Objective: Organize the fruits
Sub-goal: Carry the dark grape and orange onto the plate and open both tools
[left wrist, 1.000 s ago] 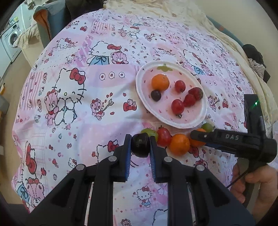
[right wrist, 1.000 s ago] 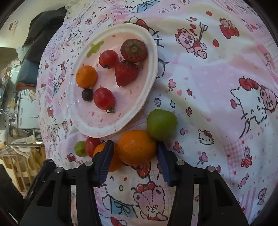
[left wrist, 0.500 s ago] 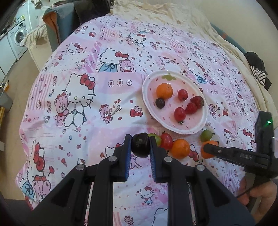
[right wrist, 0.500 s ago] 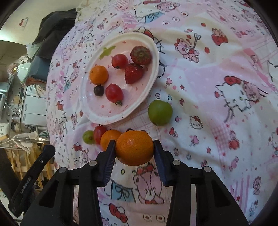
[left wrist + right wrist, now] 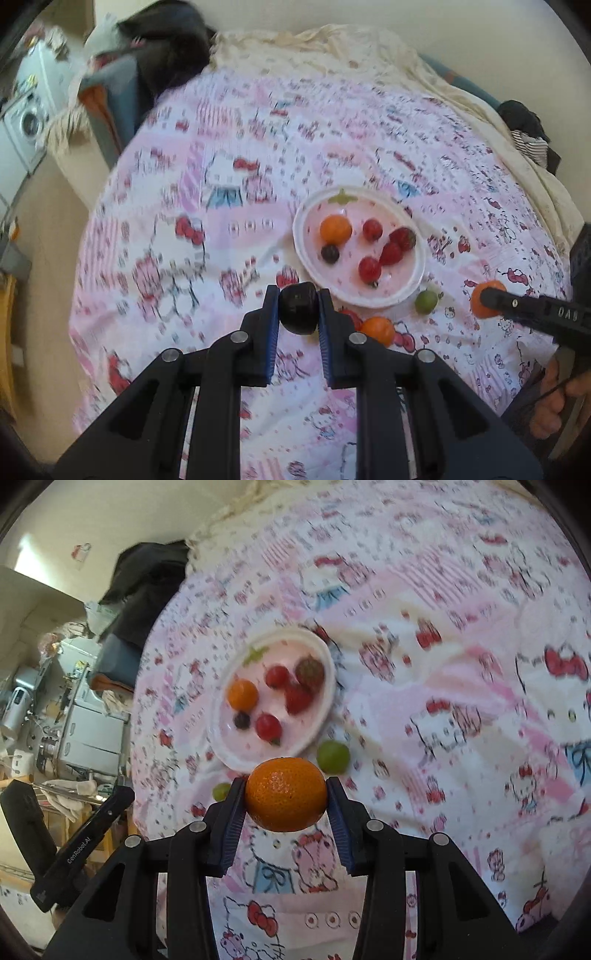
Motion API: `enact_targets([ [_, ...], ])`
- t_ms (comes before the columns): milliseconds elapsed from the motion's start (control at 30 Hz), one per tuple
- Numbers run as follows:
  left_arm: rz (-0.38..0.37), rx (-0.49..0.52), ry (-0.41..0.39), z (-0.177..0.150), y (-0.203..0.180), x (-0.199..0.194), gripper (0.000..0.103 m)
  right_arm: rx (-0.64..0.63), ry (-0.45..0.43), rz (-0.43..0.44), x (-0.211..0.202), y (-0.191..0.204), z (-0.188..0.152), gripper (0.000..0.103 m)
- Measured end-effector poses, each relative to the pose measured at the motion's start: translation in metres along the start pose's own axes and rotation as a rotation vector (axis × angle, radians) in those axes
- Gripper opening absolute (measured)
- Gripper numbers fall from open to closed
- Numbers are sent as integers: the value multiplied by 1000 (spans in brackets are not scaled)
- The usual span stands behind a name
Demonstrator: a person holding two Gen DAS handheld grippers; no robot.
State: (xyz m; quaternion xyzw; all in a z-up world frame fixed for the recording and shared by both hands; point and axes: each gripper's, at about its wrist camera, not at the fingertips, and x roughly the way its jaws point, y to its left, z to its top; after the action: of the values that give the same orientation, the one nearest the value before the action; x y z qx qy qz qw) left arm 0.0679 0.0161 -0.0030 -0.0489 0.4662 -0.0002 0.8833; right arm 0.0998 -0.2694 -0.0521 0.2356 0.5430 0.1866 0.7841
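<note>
Over the bed (image 5: 177,258), spread with a pink cartoon-print sheet, the left gripper (image 5: 298,309) is pinching a dark round fruit (image 5: 298,312), plum-like, between its blue pads; its jaws are standing narrow, pressed on both sides of it, and it is hanging clear above the sheet just left of the plate's near rim. The white plate (image 5: 417,275) is lying on the sheet and carrying a small orange (image 5: 335,229), a dark berry (image 5: 330,253), two red cherry tomatoes (image 5: 369,268) and two strawberries (image 5: 404,238). Just below the plate, another orange fruit (image 5: 377,329) is resting on the sheet beside a red one partly hidden by the left gripper's finger, and a green fruit (image 5: 426,301) is sitting just right of the rim. Further right, the right gripper (image 5: 286,799) is gripping a mandarin (image 5: 286,799), its jaws partly apart and closed on the fruit's sides, held above the sheet near the plate's lower edge. A person's hand (image 5: 557,402) is showing at the right edge, around that gripper's handle.
</note>
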Motion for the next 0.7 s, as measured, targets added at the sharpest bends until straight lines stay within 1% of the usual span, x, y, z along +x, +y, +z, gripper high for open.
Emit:
enact_targets([
  [67,-13,7,-5,11,4,1,16,-23,-23,19,-1,7,10,45],
  [200,-84,-61,0,30,16,20,16,-39,-54,49,6,16,35,45],
  [233,-88,-65,4,33,17,26,16,-40,-57,60,9,17,40,45],
  [333,-95,-56,9,41,11,48,16,-65,-63,53,20,23,56,45],
  [467,-84,1,14,43,-8,72,16,-105,-70,32,33,26,74,45],
  [600,-85,29,41,44,-21,94,16,-122,-58,17,48,25,91,45],
  [700,-74,32,65,44,-25,109,17,-136,-45,4,61,24,102,45],
])
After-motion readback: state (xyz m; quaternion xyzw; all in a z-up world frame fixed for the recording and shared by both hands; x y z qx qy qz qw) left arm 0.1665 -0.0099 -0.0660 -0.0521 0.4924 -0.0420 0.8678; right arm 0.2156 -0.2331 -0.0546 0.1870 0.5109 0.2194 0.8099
